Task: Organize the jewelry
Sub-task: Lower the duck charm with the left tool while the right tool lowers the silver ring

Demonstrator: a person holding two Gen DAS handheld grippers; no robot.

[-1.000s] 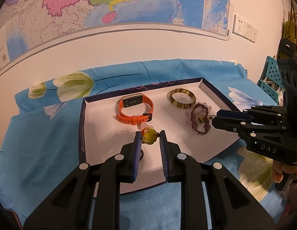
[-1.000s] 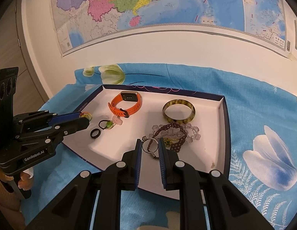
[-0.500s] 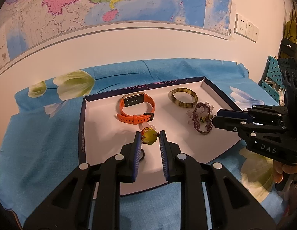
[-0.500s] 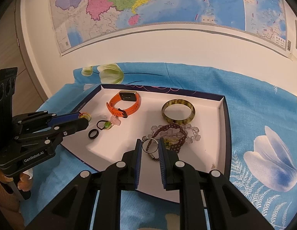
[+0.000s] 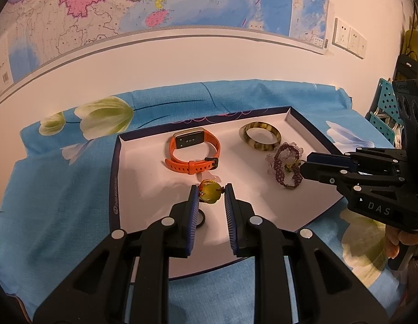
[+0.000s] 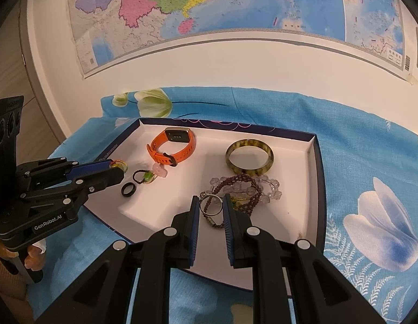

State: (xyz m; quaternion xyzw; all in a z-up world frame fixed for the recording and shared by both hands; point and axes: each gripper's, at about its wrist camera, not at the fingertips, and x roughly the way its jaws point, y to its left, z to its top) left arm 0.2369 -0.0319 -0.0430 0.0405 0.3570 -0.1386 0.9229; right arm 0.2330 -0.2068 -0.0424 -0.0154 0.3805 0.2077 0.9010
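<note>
Overall, little differs from the frame one second ago: the left gripper (image 5: 210, 195) still pinches the yellow-green bead charm (image 5: 209, 192) between its blue pads, held above the white tray (image 5: 144, 178), and the right gripper (image 6: 210, 205) still clamps the silver ring (image 6: 210, 206) edge-on. The tray sits slightly lower and larger in both views.

The left wrist view shows the black ring (image 5: 200, 218) only partly, hidden behind the left finger. The right wrist view shows it whole, lying flat just beside a green-and-pink charm (image 6: 147, 176).

Both views show the orange watch (image 6: 173, 147), the brown bangle (image 6: 249, 157) and the purple bead bracelet (image 6: 240, 191) tangled with clear beads (image 6: 268, 186), all inside the tray on the blue floral cloth (image 6: 357, 162).
</note>
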